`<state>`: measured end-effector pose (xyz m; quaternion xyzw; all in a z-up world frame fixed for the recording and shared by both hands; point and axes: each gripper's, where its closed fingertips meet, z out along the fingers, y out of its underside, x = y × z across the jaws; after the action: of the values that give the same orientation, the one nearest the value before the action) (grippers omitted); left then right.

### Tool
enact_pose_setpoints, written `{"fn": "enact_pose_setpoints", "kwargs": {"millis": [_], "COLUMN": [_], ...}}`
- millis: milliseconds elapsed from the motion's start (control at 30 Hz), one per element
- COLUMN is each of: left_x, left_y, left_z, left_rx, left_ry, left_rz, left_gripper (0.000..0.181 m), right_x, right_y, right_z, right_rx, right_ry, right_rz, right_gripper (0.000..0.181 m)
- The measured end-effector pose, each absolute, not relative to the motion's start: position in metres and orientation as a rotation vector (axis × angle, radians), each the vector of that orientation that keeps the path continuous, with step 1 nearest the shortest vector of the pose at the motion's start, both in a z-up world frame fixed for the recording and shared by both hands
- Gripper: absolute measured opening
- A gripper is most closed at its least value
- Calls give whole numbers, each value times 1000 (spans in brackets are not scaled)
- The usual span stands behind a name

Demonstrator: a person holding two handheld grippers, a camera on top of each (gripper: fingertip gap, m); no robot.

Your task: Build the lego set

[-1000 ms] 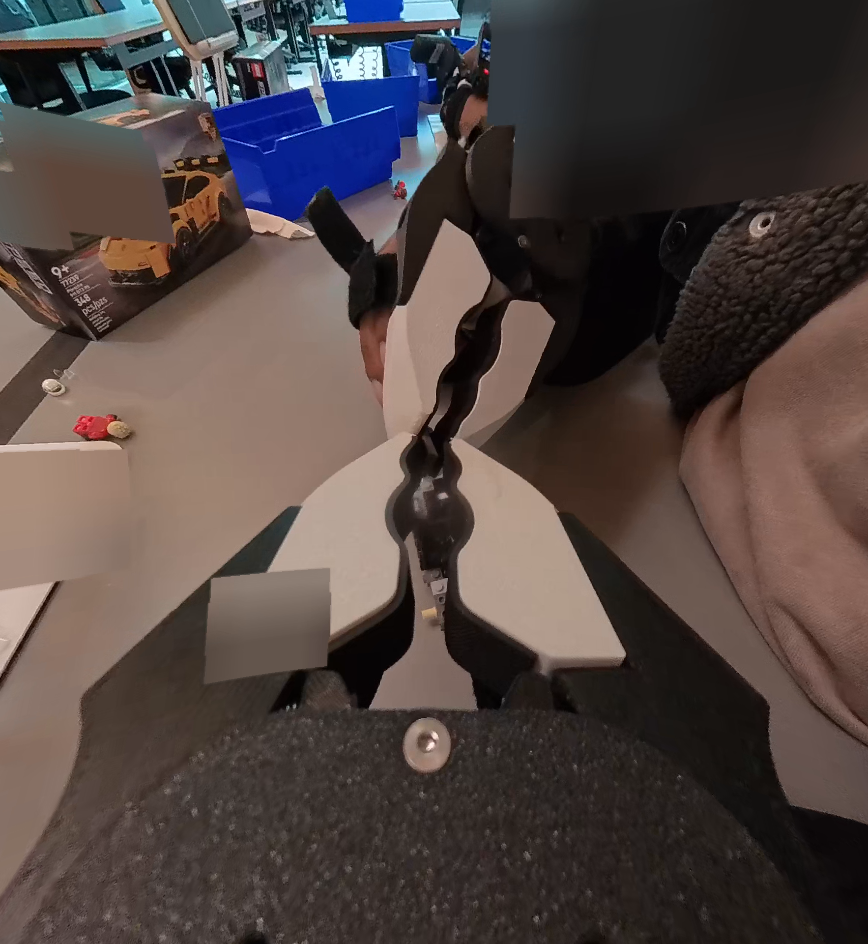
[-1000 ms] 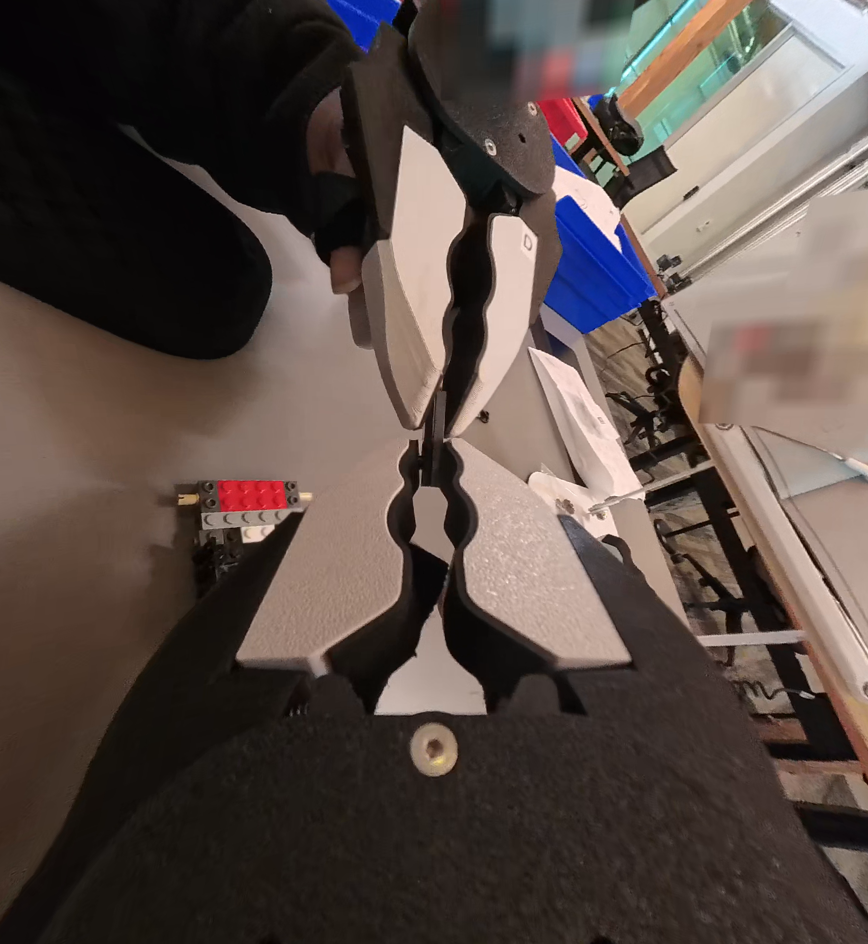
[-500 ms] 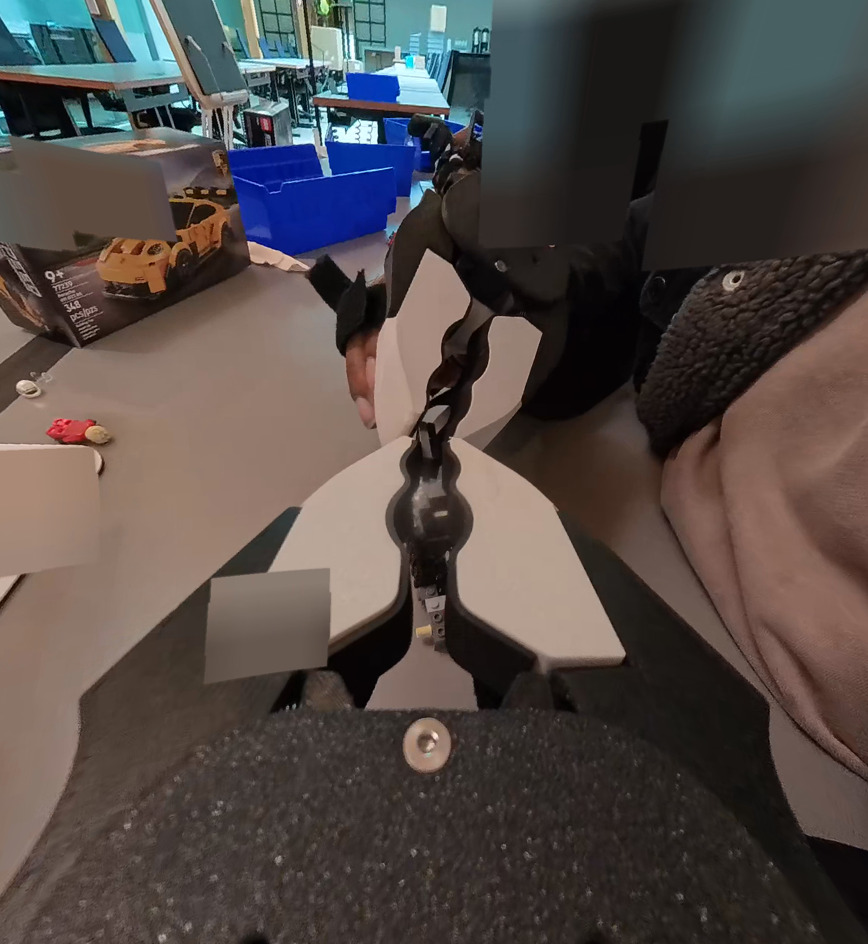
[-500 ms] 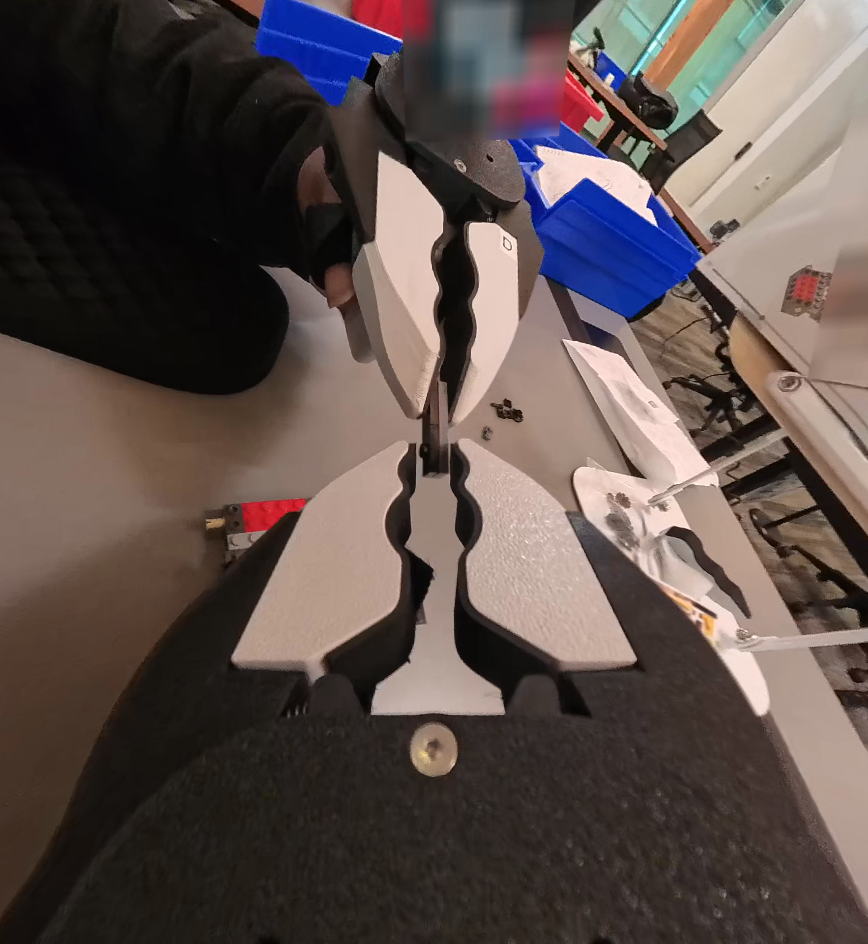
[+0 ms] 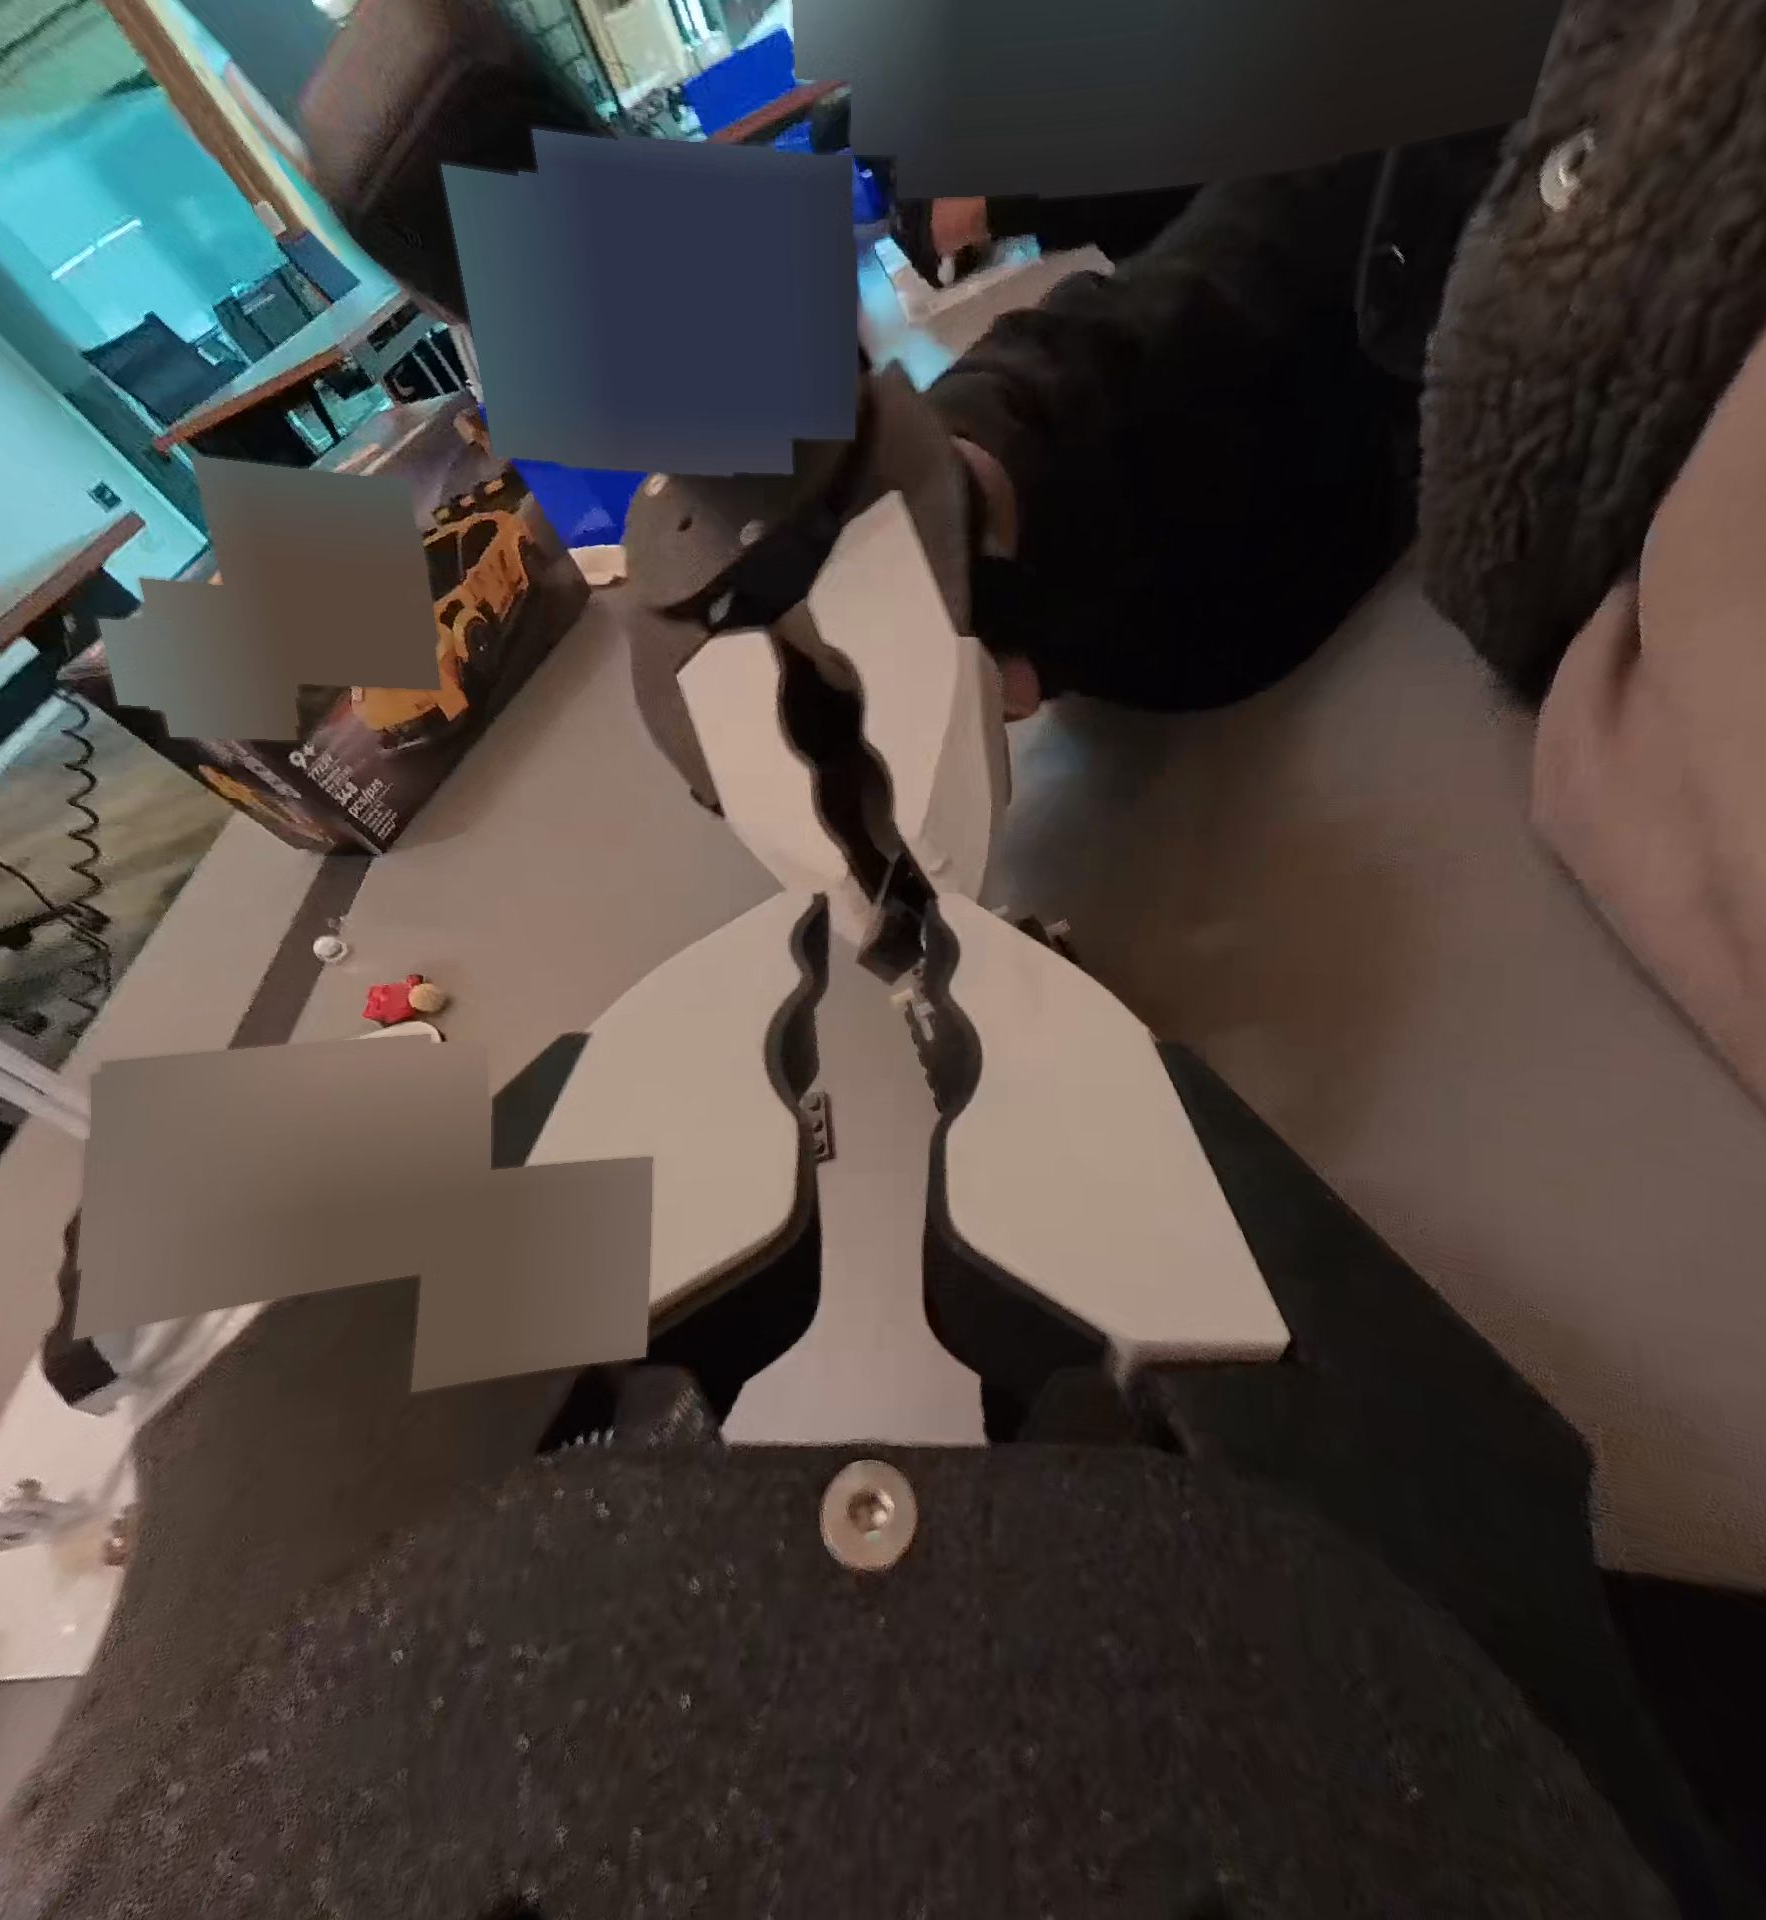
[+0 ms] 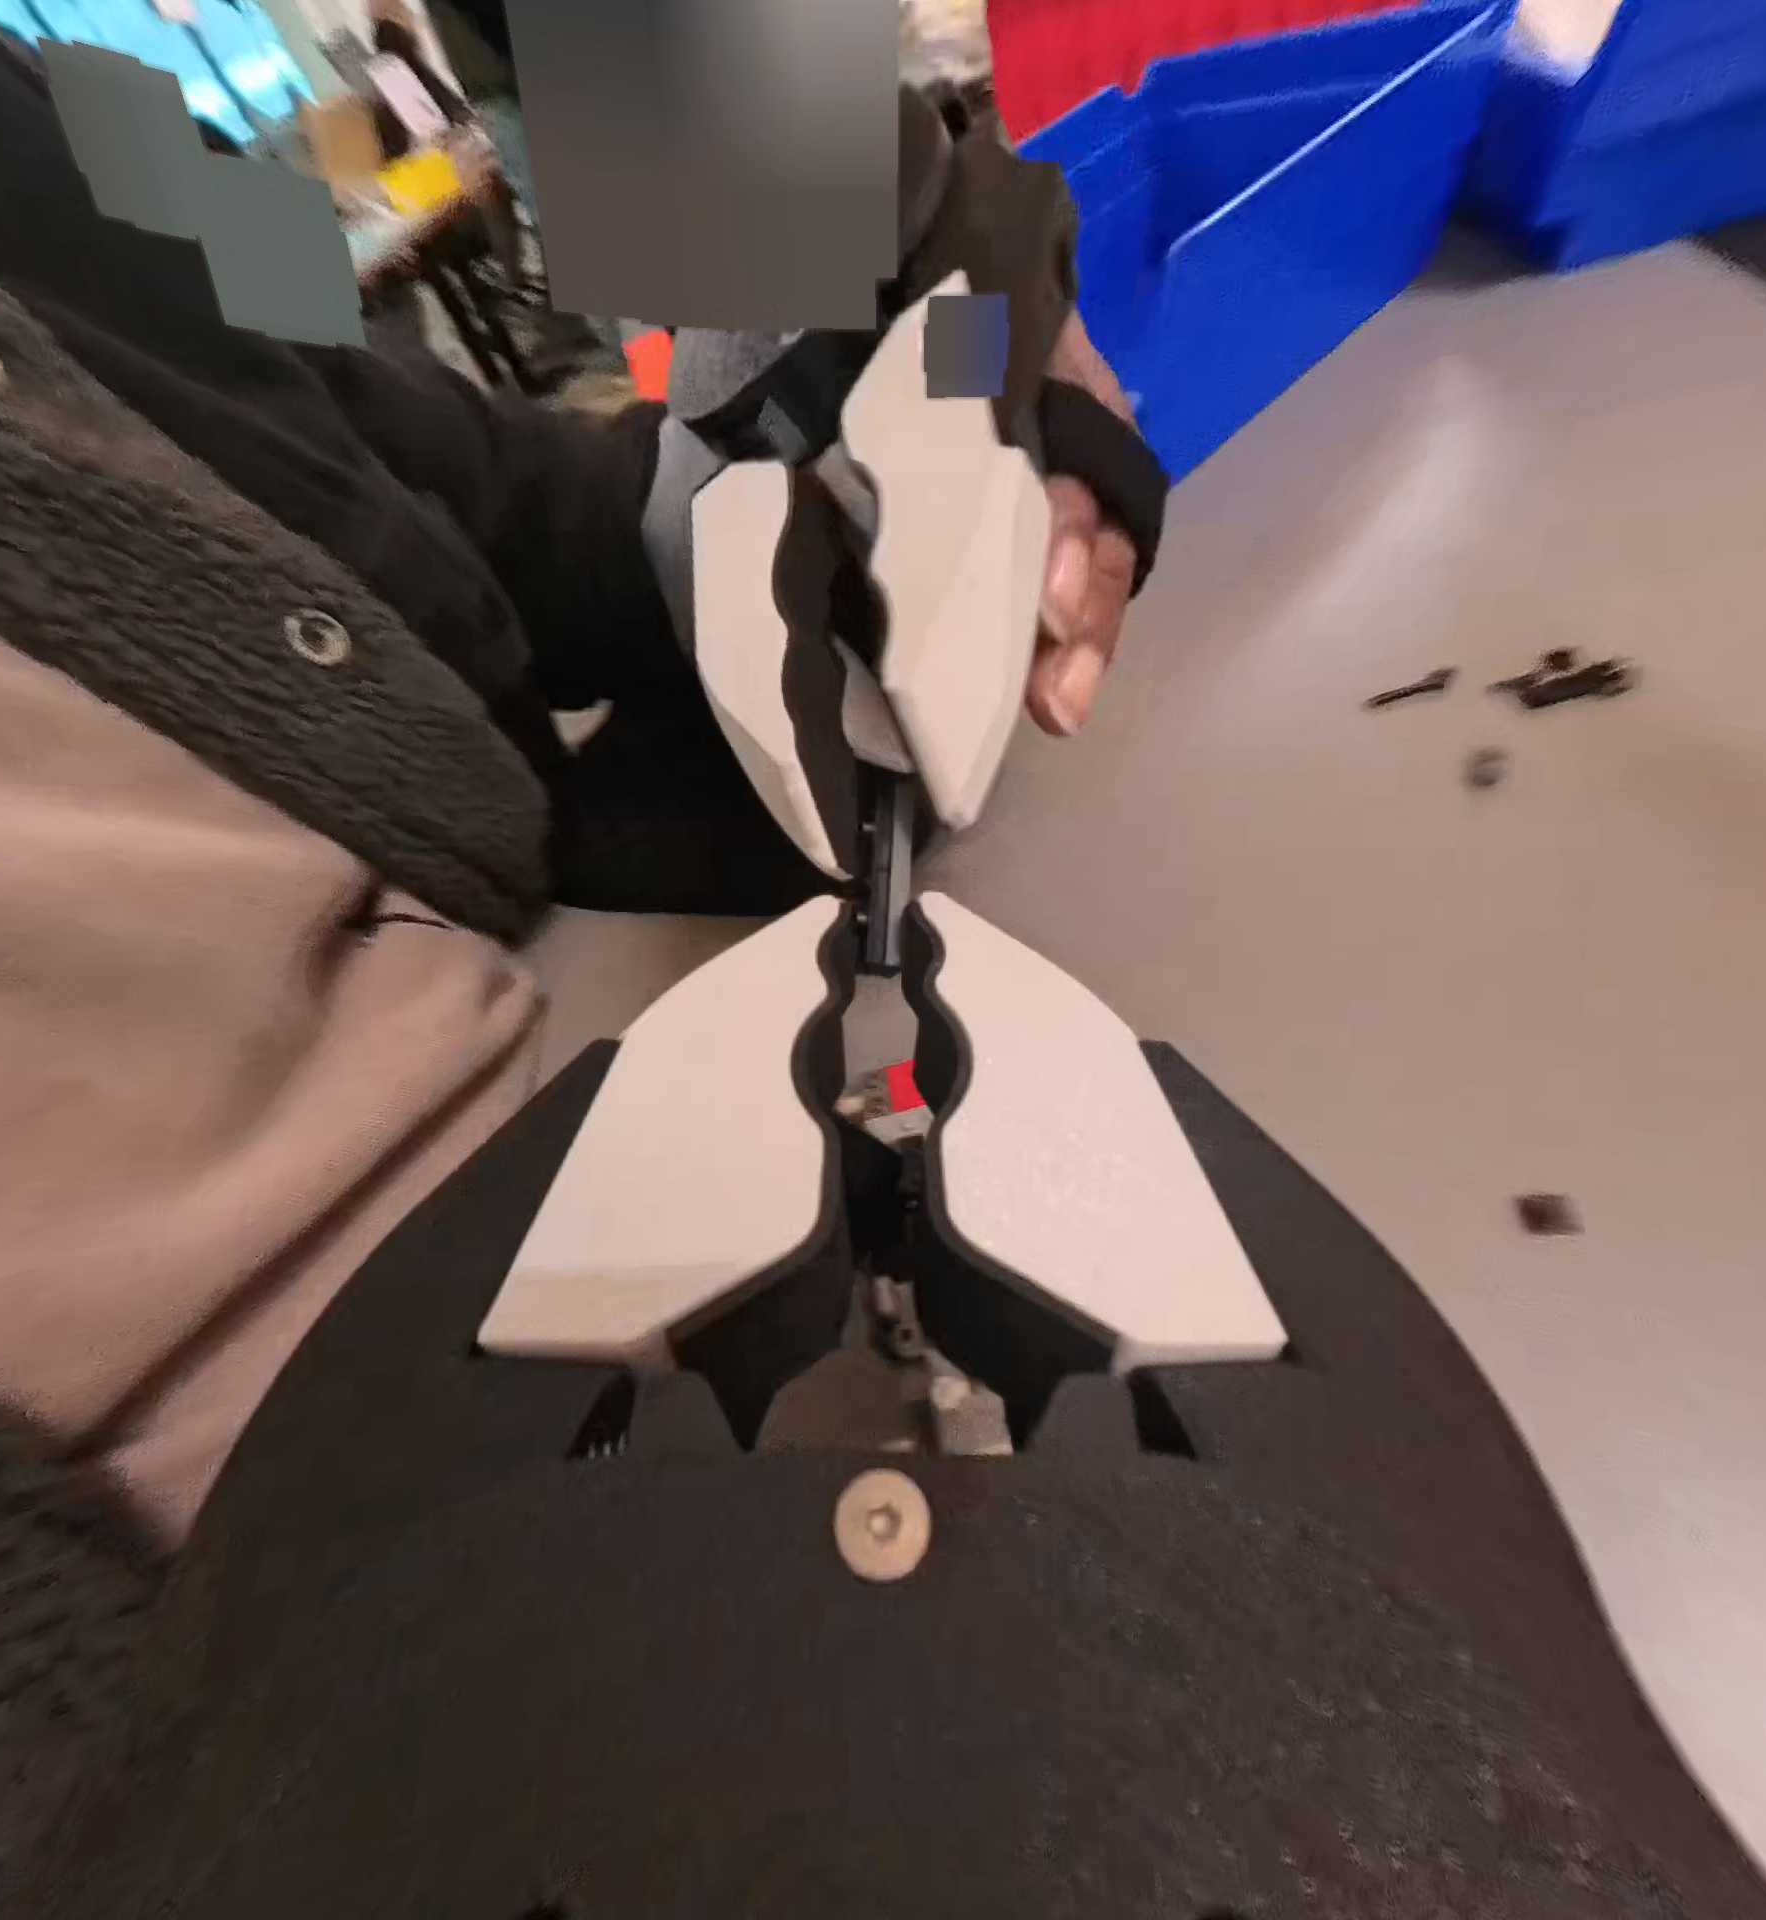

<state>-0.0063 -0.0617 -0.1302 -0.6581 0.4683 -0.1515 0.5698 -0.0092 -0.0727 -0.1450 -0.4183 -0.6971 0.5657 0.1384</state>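
A thin black lego piece (image 6: 887, 894) stands on edge in the air between the two grippers, above the grey table (image 6: 1430, 935). It is long, flat and dark, with small studs showing along one side. In the right wrist view the right gripper (image 6: 879, 925) has its fingertips closed on the near end of the piece, and the left gripper (image 6: 884, 831), pointing back toward the camera, holds the far end between its own tips. In the left wrist view the left gripper (image 5: 874, 925) shows a gap between its fingers; the black piece (image 5: 894, 914) lies against its right finger, and I cannot tell whether it is truly clamped. The right gripper (image 5: 884, 883) there pinches the piece from above.

Below the right gripper's fingers a small build (image 6: 894, 1091) of grey and red bricks lies on the table. Loose dark pieces (image 6: 1544, 681) are scattered to the right, near blue bins (image 6: 1274, 239). A lego box (image 5: 443, 675) with a yellow car stands on the table's far side, with a small red piece (image 5: 391, 1000) nearby.
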Motion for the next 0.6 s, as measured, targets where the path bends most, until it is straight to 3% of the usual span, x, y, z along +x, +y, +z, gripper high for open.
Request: {"fn": "enact_pose_setpoints", "kwargs": {"millis": [367, 600], "left_x": [-3, -49], "left_y": [-62, -22], "left_z": [-139, -196], "left_rx": [-1557, -2002], "left_ry": [1158, 658], "left_rz": [-257, -666], "left_gripper": [8, 8], "right_x": [-2, -27], "right_y": [-72, 33], "right_z": [-140, -200], "right_rx": [-1318, -1359], "right_ry": [-1993, -2062], "right_rz": [1914, 1054], "right_gripper": [10, 15]}}
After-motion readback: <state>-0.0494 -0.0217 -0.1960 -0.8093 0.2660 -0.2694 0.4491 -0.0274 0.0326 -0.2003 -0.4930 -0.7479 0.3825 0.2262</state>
